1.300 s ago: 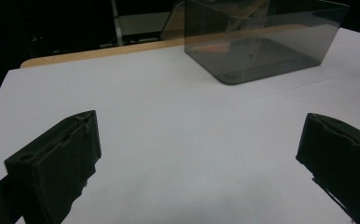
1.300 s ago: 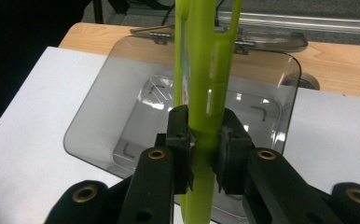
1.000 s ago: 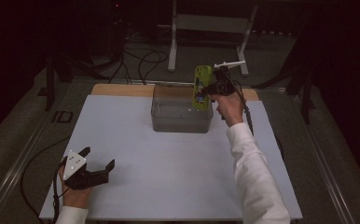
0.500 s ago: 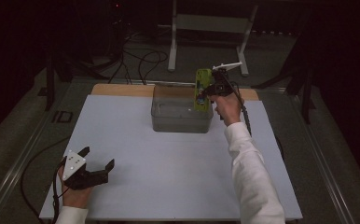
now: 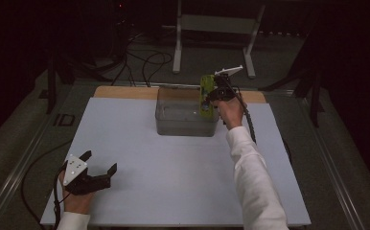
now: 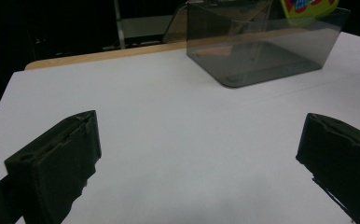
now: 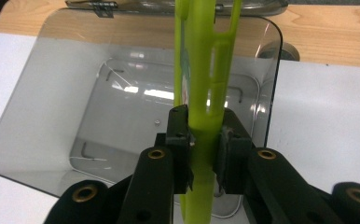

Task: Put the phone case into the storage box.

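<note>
High view: the right gripper point(image 5: 215, 92) clamps a flat yellow-green package point(image 5: 205, 94) on edge over the right end of the clear bin point(image 5: 173, 122), likely so it slips in narrow side down. The left gripper point(image 5: 97, 168) rests near the table's point(image 5: 173, 191) front left corner, jaws spread, well apart from the work.

Left gripper view: jaws wide and empty; open tabletop lies between them and the bin point(image 6: 262, 51), the package point(image 6: 308, 5) showing above its rim.

Right gripper view: jaws pinch the package point(image 7: 201, 107) upright above the bin's bare floor point(image 7: 122, 116); the near right wall sits close beside it, and a hinged lid point(image 7: 169, 4) lies open behind.
</note>
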`<state>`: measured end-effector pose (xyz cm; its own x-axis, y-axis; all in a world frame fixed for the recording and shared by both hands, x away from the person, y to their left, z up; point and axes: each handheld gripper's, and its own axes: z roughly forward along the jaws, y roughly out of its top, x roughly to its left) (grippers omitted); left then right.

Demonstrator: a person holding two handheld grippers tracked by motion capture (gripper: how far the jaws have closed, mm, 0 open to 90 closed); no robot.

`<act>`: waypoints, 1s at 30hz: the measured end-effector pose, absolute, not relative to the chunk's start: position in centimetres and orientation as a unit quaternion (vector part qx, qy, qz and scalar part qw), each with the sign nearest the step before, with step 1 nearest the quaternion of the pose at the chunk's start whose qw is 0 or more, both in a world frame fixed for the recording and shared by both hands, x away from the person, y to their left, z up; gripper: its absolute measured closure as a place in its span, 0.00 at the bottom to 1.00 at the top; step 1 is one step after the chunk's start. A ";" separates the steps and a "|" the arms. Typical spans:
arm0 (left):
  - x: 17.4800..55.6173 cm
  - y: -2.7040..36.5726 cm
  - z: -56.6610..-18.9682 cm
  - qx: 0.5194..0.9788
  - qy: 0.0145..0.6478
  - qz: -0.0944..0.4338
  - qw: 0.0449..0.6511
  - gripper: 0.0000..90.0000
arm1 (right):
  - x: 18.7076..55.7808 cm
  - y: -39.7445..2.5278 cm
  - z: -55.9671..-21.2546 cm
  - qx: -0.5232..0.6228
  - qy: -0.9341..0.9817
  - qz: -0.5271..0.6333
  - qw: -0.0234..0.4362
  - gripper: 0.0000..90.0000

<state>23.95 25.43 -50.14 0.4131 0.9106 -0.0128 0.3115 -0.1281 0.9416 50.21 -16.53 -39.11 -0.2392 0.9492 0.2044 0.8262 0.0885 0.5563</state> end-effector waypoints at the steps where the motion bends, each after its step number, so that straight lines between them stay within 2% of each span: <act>1: 23.9 25.4 -50.1 0.685 0.446 0.308 0.487 0.00 | 50.2 -16.5 -39.2 0.610 0.729 0.293 0.104 0.86; 17: 23.9 25.5 -50.1 0.685 0.447 0.308 0.487 0.00 | 50.7 -15.8 -40.8 0.622 0.734 0.250 0.111 0.86; 30: 23.9 25.6 -50.1 0.684 0.448 0.308 0.487 0.00 | 50.8 -15.8 -41.6 0.635 0.730 0.233 0.099 0.86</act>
<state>23.86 25.61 -50.13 0.4085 0.9126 -0.0150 0.3125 -0.1244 0.9417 50.81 -15.80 -41.62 -0.1734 0.9731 0.1515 0.8811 0.0846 0.4652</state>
